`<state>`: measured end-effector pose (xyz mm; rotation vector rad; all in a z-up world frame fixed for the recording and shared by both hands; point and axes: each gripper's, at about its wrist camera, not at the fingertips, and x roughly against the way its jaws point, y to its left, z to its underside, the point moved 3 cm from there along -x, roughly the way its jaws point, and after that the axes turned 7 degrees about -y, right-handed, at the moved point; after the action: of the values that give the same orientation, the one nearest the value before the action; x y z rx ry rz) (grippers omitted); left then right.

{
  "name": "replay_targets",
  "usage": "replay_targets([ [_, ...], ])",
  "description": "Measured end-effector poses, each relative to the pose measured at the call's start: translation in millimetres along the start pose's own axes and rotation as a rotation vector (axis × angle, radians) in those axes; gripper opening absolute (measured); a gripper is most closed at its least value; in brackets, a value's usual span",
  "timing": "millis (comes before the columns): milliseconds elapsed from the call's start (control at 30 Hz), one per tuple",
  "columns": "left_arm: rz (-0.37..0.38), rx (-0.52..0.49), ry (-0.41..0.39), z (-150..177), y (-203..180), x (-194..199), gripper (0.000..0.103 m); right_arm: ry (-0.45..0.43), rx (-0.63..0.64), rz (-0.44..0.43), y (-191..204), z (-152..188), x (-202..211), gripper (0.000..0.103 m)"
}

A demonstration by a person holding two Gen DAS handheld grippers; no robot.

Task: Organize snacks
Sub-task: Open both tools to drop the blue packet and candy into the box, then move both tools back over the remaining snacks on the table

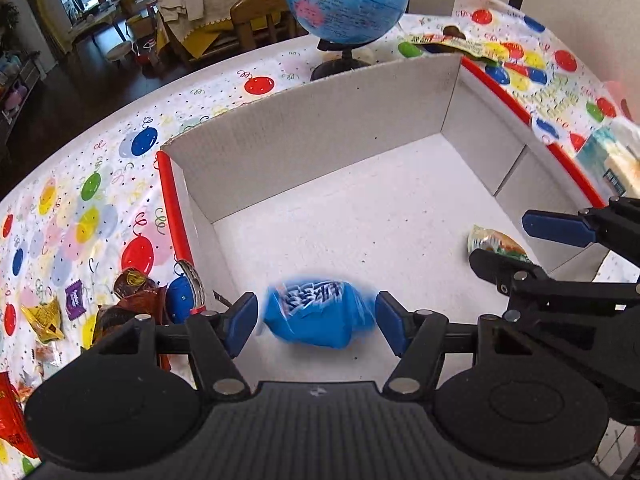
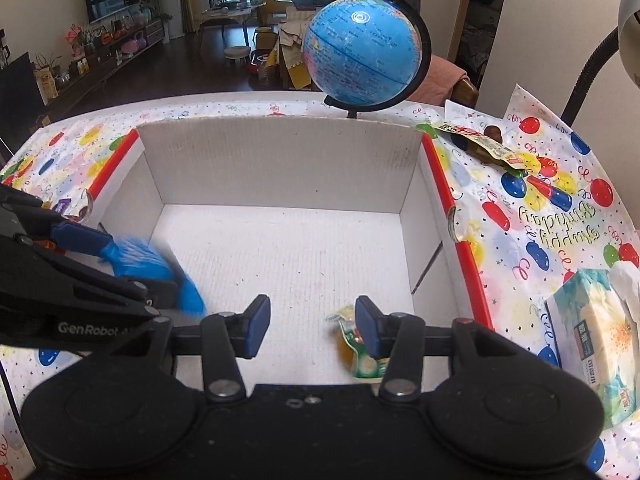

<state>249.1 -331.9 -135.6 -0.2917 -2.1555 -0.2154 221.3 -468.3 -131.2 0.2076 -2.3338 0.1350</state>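
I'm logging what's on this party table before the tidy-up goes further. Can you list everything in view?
box: one, white with red edges, table centre
blue snack: one, blurred, between the left tongs, over the box floor, untouched by the pads
green-orange snack: one, box floor, by the right tongs' pad
loose snacks: several, mixed colours, on the table left of the box
long snack packet: one, brown and yellow, right of the globe
globe: one, blue, behind the box
tissue box: one, pale floral, right edge
tablecloth: one, balloon print
left tongs: open
right tongs: open
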Motion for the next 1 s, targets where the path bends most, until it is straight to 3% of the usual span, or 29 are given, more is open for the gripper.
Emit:
replay_targets([
  [233,0.018,0.034,-0.026,1,7,16,0.068,-0.031,0.01,-0.014,3,-4,16,0.061],
  [567,0.045,0.072,-0.104,5,25,56,0.069,-0.092,0.0,-0.025,18,-14,49,0.07],
  [1000,0.085,0.147,-0.207,33,83,121,0.076,-0.188,-0.04,-0.06,67,-28,97,0.089],
])
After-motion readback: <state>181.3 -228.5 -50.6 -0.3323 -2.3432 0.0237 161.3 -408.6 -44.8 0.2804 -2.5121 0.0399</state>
